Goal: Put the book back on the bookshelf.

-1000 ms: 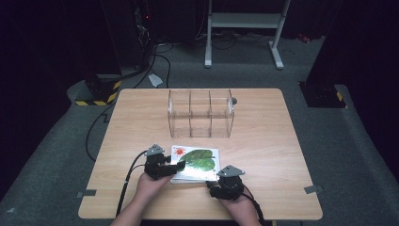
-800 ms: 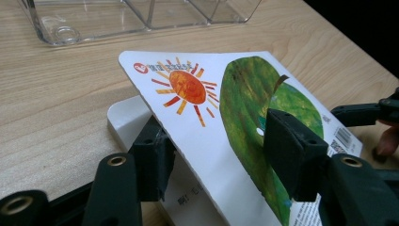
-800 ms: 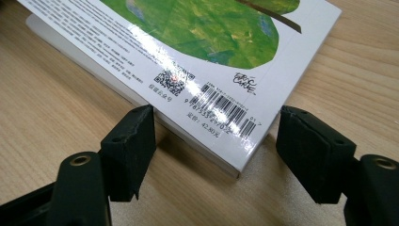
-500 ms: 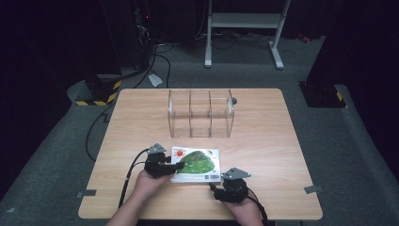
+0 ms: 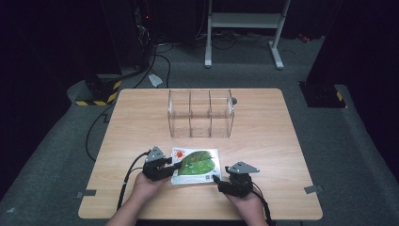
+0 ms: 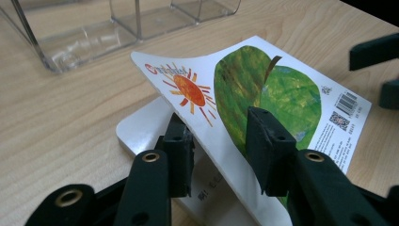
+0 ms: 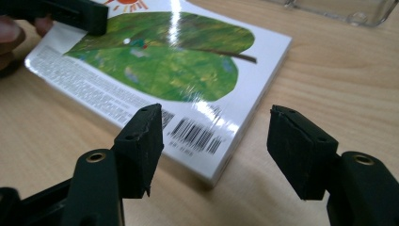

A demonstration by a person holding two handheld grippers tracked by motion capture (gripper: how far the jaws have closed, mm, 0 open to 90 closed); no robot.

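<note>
A picture book (image 5: 197,165) with a green leaf and an orange sun on its cover lies near the table's front edge. My left gripper (image 5: 178,165) is at its left edge. Its jaws have just been closing, and in the left gripper view they (image 6: 219,141) pinch the cover (image 6: 263,89), one jaw under it and one on top. That edge is raised off the white pages. My right gripper (image 5: 217,181) stands open at the book's front right corner. In the right gripper view its jaws (image 7: 214,141) flank the barcode corner of the book (image 7: 160,61) without touching it.
A clear plastic organizer (image 5: 201,113) with three compartments stands behind the book, mid-table. The wooden table (image 5: 263,136) has bare surface to both sides. Cables trail off the left edge. A metal stand's feet and dark floor lie beyond the far edge.
The left gripper's jaws have closed onto the cover's left edge. The right gripper has shifted slightly at the book's front right corner. The book stays in place.
</note>
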